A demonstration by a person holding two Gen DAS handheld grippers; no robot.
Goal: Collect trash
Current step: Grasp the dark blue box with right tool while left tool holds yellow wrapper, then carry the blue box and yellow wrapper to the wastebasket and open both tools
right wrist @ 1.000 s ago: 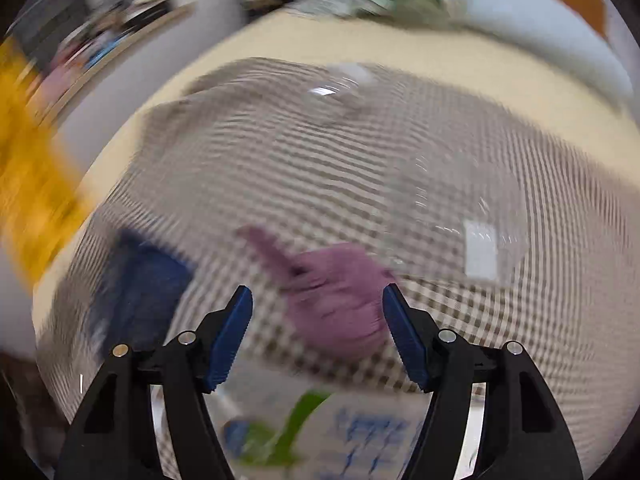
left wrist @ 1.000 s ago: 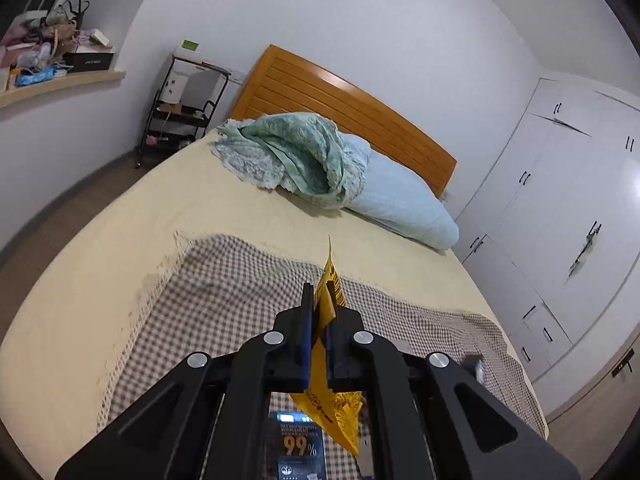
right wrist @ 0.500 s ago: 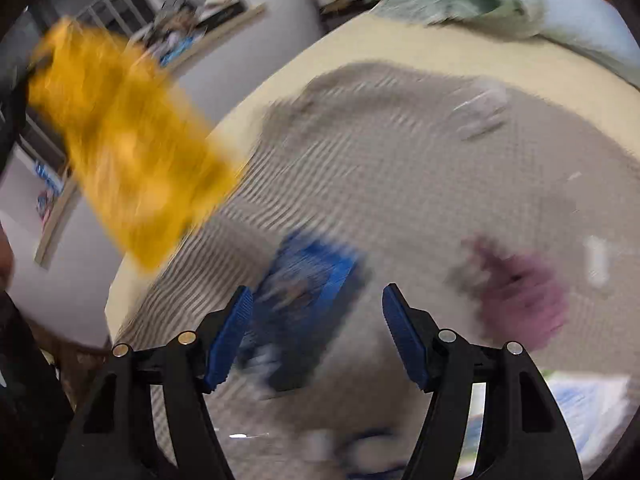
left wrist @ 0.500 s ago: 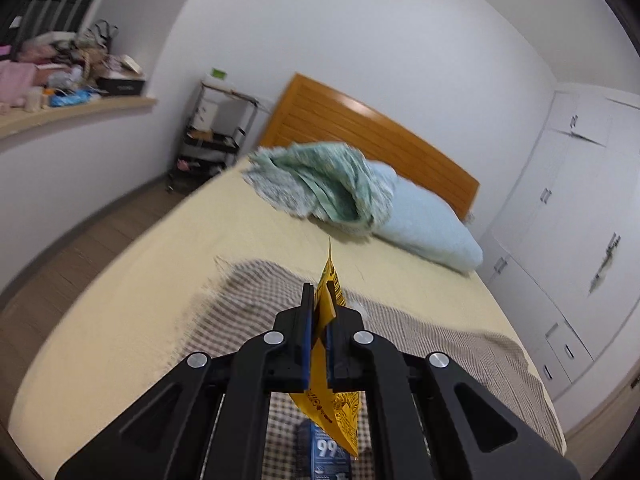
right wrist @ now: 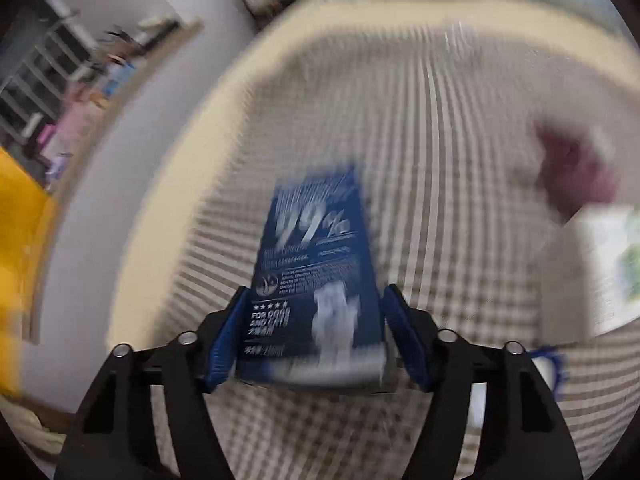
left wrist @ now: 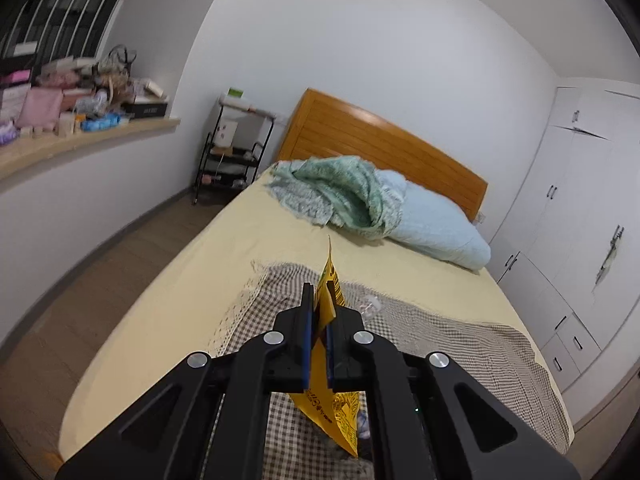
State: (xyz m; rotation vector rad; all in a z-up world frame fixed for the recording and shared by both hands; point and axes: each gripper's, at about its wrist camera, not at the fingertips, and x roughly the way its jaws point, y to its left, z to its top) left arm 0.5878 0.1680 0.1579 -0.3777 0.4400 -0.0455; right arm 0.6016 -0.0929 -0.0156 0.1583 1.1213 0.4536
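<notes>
My left gripper [left wrist: 319,300] is shut on a yellow snack wrapper [left wrist: 330,400], held above the checkered blanket [left wrist: 440,344] on the bed. The wrapper shows blurred at the left edge of the right wrist view [right wrist: 20,248]. My right gripper [right wrist: 314,304] is open, its blue pads either side of a dark blue packet [right wrist: 316,264] marked "99%" that lies on the blanket [right wrist: 460,128]. The view is blurred, so I cannot tell if the pads touch it. A purple crumpled piece [right wrist: 576,172] and a white-green package [right wrist: 612,264] lie to the right.
A green quilt [left wrist: 344,192] and a pale blue pillow [left wrist: 436,228] lie at the wooden headboard [left wrist: 380,148]. A black rack [left wrist: 232,160] and a cluttered shelf [left wrist: 80,120] stand left. White wardrobes [left wrist: 580,220] stand right. A clear plastic piece [left wrist: 370,306] lies on the blanket.
My right gripper has swung left from the purple piece and down over the blue packet, which now lies between its fingers. My left gripper has lifted and drawn back with the yellow wrapper.
</notes>
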